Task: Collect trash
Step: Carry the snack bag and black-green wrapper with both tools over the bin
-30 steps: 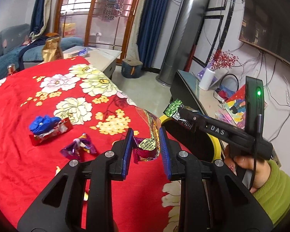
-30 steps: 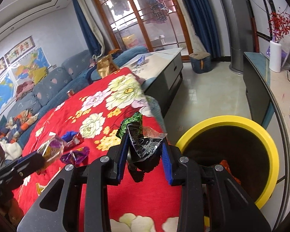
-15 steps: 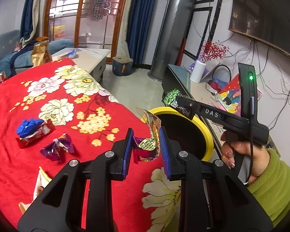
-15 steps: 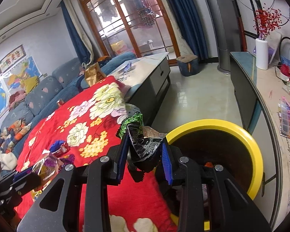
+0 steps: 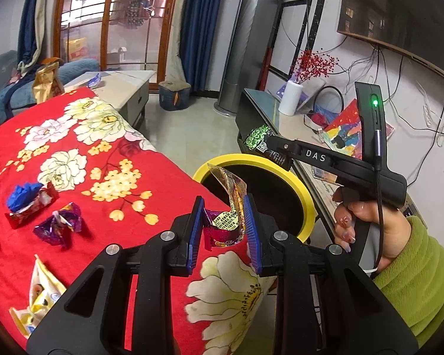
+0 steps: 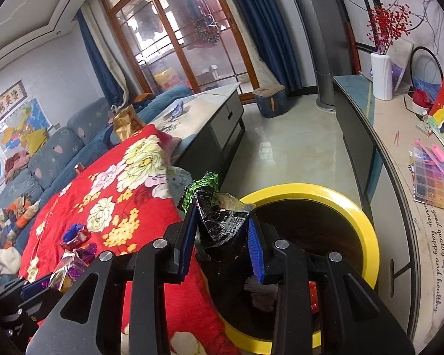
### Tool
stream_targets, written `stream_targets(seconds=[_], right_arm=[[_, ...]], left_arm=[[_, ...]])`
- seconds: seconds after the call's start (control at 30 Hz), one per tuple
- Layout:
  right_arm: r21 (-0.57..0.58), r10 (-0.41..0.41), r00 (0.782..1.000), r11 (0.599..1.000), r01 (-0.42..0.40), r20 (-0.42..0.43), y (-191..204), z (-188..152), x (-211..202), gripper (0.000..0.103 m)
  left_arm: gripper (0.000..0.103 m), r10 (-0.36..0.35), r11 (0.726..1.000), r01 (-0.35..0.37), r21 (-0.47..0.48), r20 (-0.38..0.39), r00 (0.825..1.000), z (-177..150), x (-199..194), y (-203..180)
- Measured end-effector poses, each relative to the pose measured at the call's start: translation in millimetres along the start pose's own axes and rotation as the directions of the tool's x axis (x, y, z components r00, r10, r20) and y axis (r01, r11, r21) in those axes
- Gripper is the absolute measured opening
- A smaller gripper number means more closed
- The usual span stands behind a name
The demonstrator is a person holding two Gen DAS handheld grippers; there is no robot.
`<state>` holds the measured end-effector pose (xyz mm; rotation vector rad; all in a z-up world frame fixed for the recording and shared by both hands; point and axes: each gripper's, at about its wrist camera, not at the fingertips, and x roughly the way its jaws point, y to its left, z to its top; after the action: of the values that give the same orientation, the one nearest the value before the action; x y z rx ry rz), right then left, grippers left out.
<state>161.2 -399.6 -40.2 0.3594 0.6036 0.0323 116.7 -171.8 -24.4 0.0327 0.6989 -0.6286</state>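
Note:
My left gripper (image 5: 223, 230) is shut on a purple and gold wrapper (image 5: 226, 224) at the red cloth's edge, beside the yellow-rimmed bin (image 5: 306, 204). My right gripper (image 6: 222, 236) is shut on a green and black wrapper (image 6: 219, 222) above the bin's (image 6: 367, 227) left rim. It also shows in the left wrist view (image 5: 262, 142), over the bin's far rim. On the red floral cloth (image 5: 74, 136) lie a blue and red wrapper (image 5: 29, 199), a purple wrapper (image 5: 60, 224) and a yellow and white wrapper (image 5: 41, 295).
The bin holds some trash (image 6: 310, 293). A grey coffee table (image 6: 210, 109) stands beyond the cloth. A long counter (image 6: 399, 159) with a white vase (image 6: 381, 75) and clutter runs along the right. A blue sofa (image 6: 44, 153) is at the left.
Both grippers have moved toward the bin with their wrappers. The bin now looms larger in both views.

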Motion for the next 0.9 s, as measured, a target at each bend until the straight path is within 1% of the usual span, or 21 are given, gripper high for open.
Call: stream_targets(seconds=[0.47, 0.73, 0.9], right_arm=[[0.044, -0.064, 0.998, 0.997, 0.065, -0.025, -34, -5, 5, 0.031], [0.078, -0.107, 0.993, 0.991, 0.111, -0.047, -58, -9, 9, 0.031], [0.094, -0.118, 0.991, 0.988, 0.124, -0.064, -68, -13, 12, 0.032]], left_arm=[[0.021, -0.039, 0.999, 0.040, 0.004, -0.042, 0.998, -1, 29, -17], [0.021, -0.065, 0.997, 0.067, 0.030, -0.079, 0.995, -2, 52, -31], [0.021, -0.070, 0.996, 0.075, 0.051, -0.094, 0.993, -1, 65, -39]])
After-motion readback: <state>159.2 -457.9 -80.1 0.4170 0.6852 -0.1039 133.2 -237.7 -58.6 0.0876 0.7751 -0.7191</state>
